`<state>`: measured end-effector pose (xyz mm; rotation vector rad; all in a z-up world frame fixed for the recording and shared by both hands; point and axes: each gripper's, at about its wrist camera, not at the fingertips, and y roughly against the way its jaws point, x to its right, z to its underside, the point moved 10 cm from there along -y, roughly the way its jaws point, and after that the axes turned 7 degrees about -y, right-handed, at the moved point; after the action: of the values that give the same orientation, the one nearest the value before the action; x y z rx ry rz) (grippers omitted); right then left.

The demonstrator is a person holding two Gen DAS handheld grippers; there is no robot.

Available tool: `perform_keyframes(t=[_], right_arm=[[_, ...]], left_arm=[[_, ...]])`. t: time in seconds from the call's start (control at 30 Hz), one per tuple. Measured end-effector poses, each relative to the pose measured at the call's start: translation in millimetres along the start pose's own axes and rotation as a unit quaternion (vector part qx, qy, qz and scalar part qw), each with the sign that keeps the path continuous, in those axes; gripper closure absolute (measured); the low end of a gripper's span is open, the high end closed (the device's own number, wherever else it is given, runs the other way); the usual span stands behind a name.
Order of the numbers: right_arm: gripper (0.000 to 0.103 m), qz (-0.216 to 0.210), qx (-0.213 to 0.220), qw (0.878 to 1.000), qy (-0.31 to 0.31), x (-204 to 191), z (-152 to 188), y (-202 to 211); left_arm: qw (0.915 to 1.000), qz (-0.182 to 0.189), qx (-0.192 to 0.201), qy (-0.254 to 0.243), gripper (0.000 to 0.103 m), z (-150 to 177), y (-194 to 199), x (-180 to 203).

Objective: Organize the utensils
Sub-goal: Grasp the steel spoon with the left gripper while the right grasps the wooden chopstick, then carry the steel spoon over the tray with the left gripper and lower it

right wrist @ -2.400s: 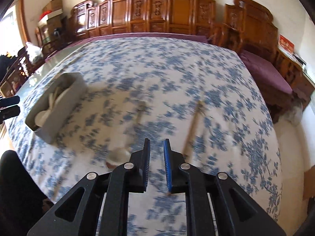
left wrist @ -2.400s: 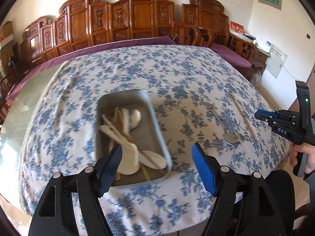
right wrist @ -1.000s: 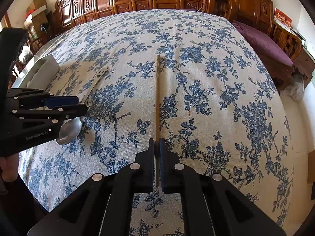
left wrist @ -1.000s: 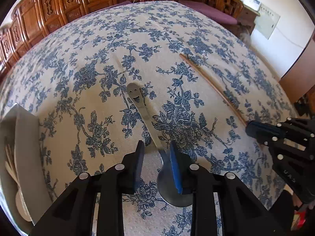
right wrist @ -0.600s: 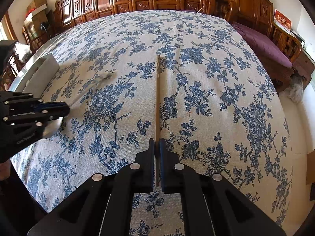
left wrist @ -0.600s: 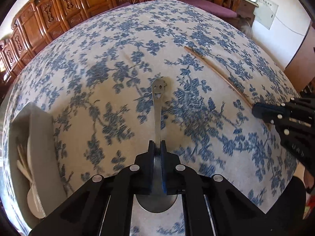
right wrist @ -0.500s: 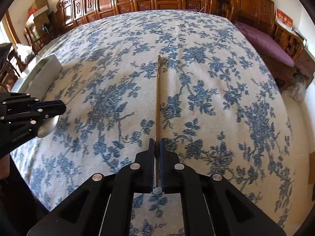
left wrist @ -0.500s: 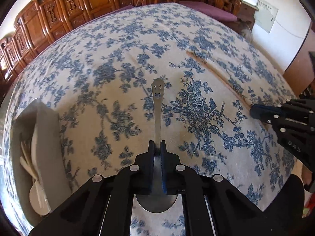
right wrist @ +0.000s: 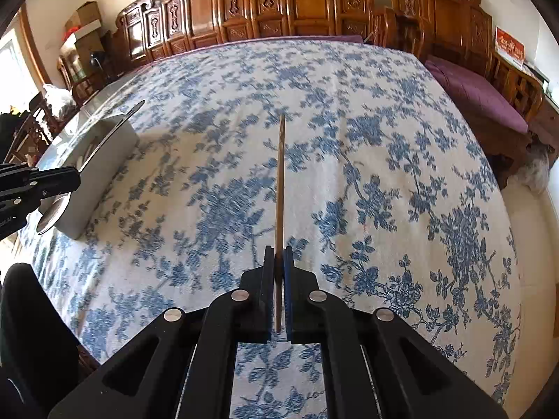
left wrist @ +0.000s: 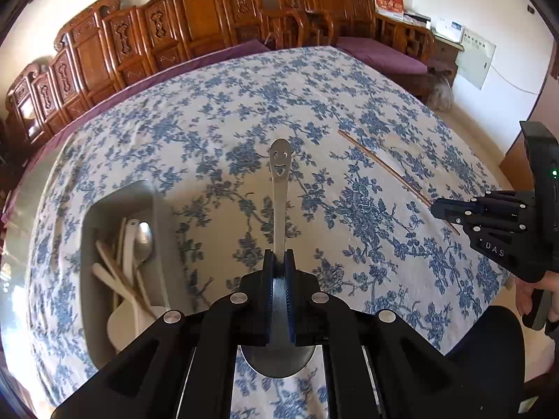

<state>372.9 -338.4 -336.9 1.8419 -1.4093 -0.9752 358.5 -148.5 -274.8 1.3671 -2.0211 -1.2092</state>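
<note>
While the grey tray [left wrist: 118, 206] already holds several utensils, the left tool [left wrist: 278, 262] pinches the smiley-handled spoon [left wrist: 279, 188] just right of it — and the right tool [right wrist: 278, 262] pinches a chopstick [right wrist: 279, 181] farther right, both undelivered.

Home dining room: carved wooden chairs [left wrist: 195, 31], floral tablecloth [right wrist: 367, 139].

Shiny metal spoon [left wrist: 280, 188], matt wooden chopstick [right wrist: 279, 188], printed cloth tablecloth [left wrist: 223, 111].
</note>
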Motion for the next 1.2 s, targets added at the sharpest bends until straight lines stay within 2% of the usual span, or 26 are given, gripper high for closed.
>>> perform_keyframes(t=[0.4, 0.73, 1.2], right_arm=[[0.097, -0.025, 0.030, 0.999, 0.034, -43, -11, 29], [0.097, -0.049, 0.042, 0.996, 0.061, -81, -11, 43], [0.097, -0.057, 0.031, 0.996, 0.065, -88, -5, 35]], left_arm=[[0.9993, -0.011, 0.024, 0.026, 0.098, 3, 27, -31], [0.9973, -0.024, 0.029, 0.064, 0.098, 13, 33, -74], [0.9909, -0.030, -0.008, 0.131, 0.098, 49, -10, -128]])
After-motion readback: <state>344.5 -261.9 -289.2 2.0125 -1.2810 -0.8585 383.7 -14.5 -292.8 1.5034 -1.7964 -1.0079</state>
